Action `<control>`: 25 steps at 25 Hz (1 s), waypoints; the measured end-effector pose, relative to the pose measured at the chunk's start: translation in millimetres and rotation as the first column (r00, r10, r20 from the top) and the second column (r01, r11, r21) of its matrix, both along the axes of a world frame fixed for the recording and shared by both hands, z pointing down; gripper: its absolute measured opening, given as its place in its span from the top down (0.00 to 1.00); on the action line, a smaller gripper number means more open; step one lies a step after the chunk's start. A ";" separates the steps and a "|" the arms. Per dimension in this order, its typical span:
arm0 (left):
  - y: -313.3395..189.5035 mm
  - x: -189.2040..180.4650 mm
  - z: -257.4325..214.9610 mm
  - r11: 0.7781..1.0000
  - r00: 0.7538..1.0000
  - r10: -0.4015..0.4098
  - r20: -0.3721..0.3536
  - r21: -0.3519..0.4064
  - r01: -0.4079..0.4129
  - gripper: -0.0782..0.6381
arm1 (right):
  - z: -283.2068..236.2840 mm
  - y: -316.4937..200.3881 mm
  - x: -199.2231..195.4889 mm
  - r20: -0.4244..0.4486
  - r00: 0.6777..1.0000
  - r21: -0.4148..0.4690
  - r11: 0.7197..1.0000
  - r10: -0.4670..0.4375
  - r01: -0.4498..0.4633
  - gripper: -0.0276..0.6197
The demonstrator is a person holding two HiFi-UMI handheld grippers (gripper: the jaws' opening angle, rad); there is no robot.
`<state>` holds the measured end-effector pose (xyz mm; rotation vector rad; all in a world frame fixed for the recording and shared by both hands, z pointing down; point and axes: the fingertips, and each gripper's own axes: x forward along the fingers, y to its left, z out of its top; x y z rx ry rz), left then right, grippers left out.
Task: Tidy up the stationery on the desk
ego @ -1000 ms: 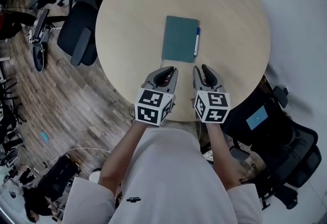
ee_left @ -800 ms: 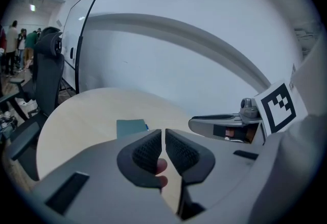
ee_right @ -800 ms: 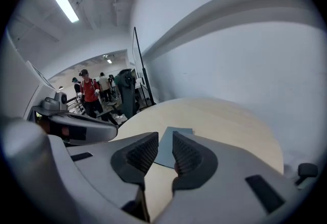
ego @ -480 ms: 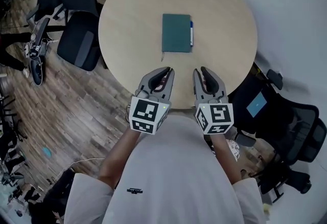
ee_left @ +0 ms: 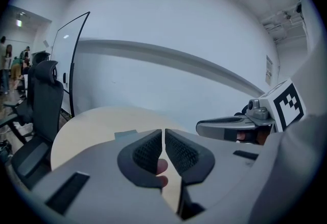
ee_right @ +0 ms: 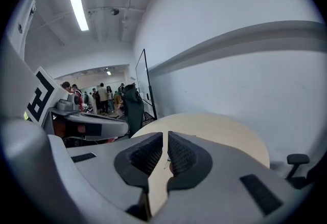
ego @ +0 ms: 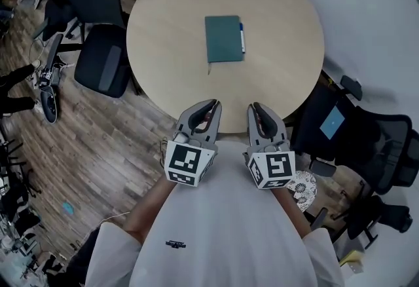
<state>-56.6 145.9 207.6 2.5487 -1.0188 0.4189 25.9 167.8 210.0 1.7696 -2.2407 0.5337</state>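
Two tongs, one notebook, one pen, one round worktop.

Head view:
- The pale wooden worktop [ego: 281,10] carries a green notebook [ego: 223,38] near its middle.
- A blue-and-white pen [ego: 241,37] lies along the notebook's right edge, touching it or just beside it.
- The left tongs [ego: 213,105] and right tongs [ego: 253,108] are held side by side over the worktop's near rim. They are well apart from the notebook, and both point toward it.
- A dark office chair [ego: 101,66] stands at the worktop's left and another [ego: 366,148] at its right. The floor [ego: 78,148] is wood plank.

Left gripper view:
- The left tongs [ee_left: 163,141] are pressed nearly together, with only a thin slit between the pads and nothing in them.
- The worktop [ee_left: 87,126] lies beyond, with the notebook [ee_left: 126,135] a small flat shape on it.
- The right tongs' body shows at the right.

Right gripper view:
- The right tongs [ee_right: 164,143] have just been closing. The pads now stand a narrow slit apart, with nothing between them.
- The worktop [ee_right: 214,126] lies ahead.
- A group of people [ee_right: 102,96] stands far off at the left.
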 end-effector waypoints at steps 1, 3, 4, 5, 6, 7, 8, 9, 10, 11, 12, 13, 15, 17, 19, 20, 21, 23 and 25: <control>4.0 -0.9 0.4 1.000 1.000 0.009 0.002 0.002 -0.009 0.84 | -0.2 4.0 -2.6 0.005 1.000 0.002 1.000 0.007 -0.007 0.88; 11.6 -3.6 1.3 1.000 1.000 0.024 0.003 0.002 -0.024 0.84 | 0.6 11.3 -9.6 0.011 1.000 0.002 1.000 0.013 -0.013 0.91; 14.7 -5.6 1.4 1.000 1.000 0.026 0.003 0.000 -0.026 0.84 | 1.2 14.4 -13.0 0.010 1.000 0.000 1.000 0.014 -0.014 0.91; 16.3 -8.4 1.1 1.000 1.000 0.023 0.002 0.001 -0.023 0.84 | 1.8 16.9 -15.7 0.006 1.000 -0.001 1.000 0.015 -0.015 0.91; 16.2 -11.8 0.4 1.000 1.000 0.015 -0.001 0.004 -0.015 0.84 | 2.8 18.8 -17.8 0.001 1.000 -0.004 1.000 0.018 -0.018 0.91; 14.3 -15.3 -0.7 1.000 1.000 0.006 -0.005 0.008 -0.006 0.84 | 4.2 20.0 -19.6 -0.003 1.000 -0.009 1.000 0.023 -0.023 0.91; 11.9 -18.6 -1.5 1.000 1.000 -0.002 -0.010 0.009 0.002 0.84 | 5.4 20.8 -21.7 -0.006 1.000 -0.013 1.000 0.026 -0.026 0.91; 10.1 -21.2 -1.8 1.000 1.000 -0.006 -0.015 0.008 0.007 0.84 | 6.1 21.6 -24.3 -0.007 1.000 -0.014 1.000 0.026 -0.026 0.91; 9.7 -22.9 -1.7 1.000 1.000 -0.006 -0.018 0.007 0.006 0.84 | 6.3 22.6 -27.4 -0.006 1.000 -0.014 1.000 0.024 -0.025 0.91; 10.6 -23.6 -1.4 1.000 1.000 -0.002 -0.018 0.007 0.002 0.84 | 6.4 24.1 -30.3 -0.004 1.000 -0.015 1.000 0.022 -0.022 0.91; 12.3 -23.6 -1.1 1.000 1.000 0.004 -0.015 0.009 -0.004 0.84 | 6.5 25.7 -32.6 -0.001 1.000 -0.017 1.000 0.020 -0.020 0.91; 13.9 -23.0 -0.8 1.000 1.000 0.012 -0.012 0.013 -0.011 0.84 | 6.4 26.7 -34.0 0.001 1.000 -0.019 1.000 0.019 -0.019 0.91; 16.1 -21.2 -0.1 1.000 1.000 0.024 -0.009 0.017 -0.024 0.84 | 5.3 26.3 -34.0 0.002 1.000 -0.014 1.000 0.023 -0.023 0.91; 17.3 -21.1 0.3 0.999 0.999 0.031 -0.009 0.019 -0.031 0.84 | 6.1 26.9 -33.0 0.006 0.999 -0.008 0.999 0.033 -0.033 0.91; 18.0 -22.6 0.4 0.999 0.999 0.035 -0.007 0.019 -0.034 0.84 | 7.6 29.0 -33.8 0.017 0.999 -0.010 0.999 0.040 -0.040 0.91; 18.2 -22.8 0.5 0.999 0.999 0.037 -0.006 0.018 -0.037 0.84 | 8.2 29.7 -33.7 0.025 0.999 -0.012 0.999 0.044 -0.044 0.91; 17.8 -22.4 1.0 0.999 0.999 0.039 -0.005 0.017 -0.039 0.84 | 9.3 29.6 -32.7 0.034 0.998 -0.015 0.999 0.050 -0.049 0.91; 15.8 -21.2 2.6 0.999 0.999 0.041 -0.003 0.014 -0.041 0.84 | 13.2 27.7 -29.8 0.050 0.997 -0.027 0.998 0.062 -0.060 0.91; 15.9 -21.7 4.2 0.999 0.999 0.043 -0.003 0.009 -0.043 0.84 | 17.9 27.6 -29.4 0.065 0.996 -0.046 0.997 0.068 -0.065 0.91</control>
